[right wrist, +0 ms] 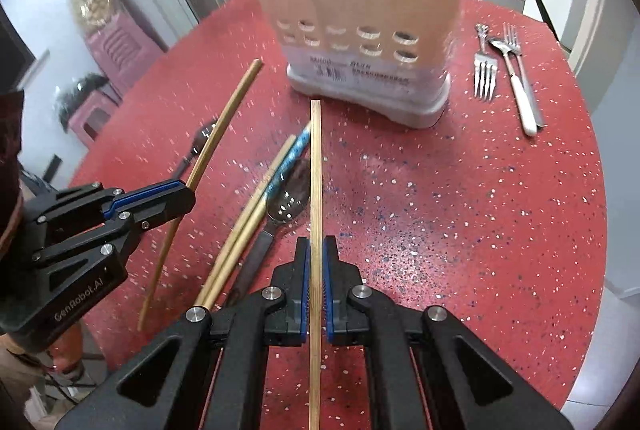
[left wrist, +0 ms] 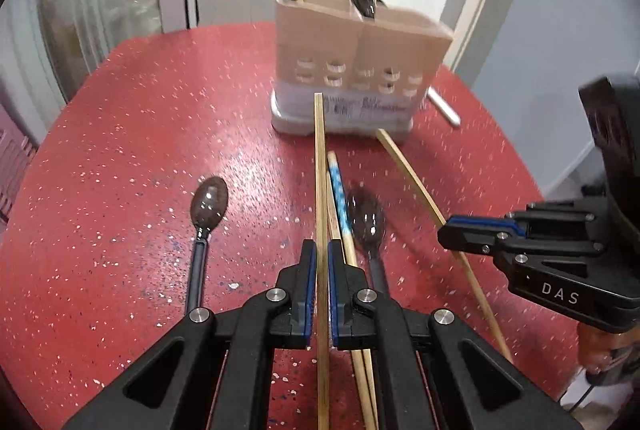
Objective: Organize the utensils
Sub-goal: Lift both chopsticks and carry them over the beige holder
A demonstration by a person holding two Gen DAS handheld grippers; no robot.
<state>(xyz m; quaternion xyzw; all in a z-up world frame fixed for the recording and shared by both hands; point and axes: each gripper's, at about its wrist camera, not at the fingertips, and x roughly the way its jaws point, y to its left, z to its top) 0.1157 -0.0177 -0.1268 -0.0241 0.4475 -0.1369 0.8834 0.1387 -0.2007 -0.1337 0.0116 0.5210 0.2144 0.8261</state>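
Both grippers clamp chopsticks before the utensil caddy [right wrist: 360, 13]

Left gripper [left wrist: 319, 250] and right gripper [right wrist: 316, 244] each pinch one chopstick [left wrist: 319, 165] mid-shaft (light, stiff, likely slippery).

Five chopsticks [left wrist: 320, 169], four dark spoons [left wrist: 210, 201], one white-handled spoon [right wrist: 520, 97], two forks [right wrist: 485, 73], one caddy [right wrist: 360, 9].
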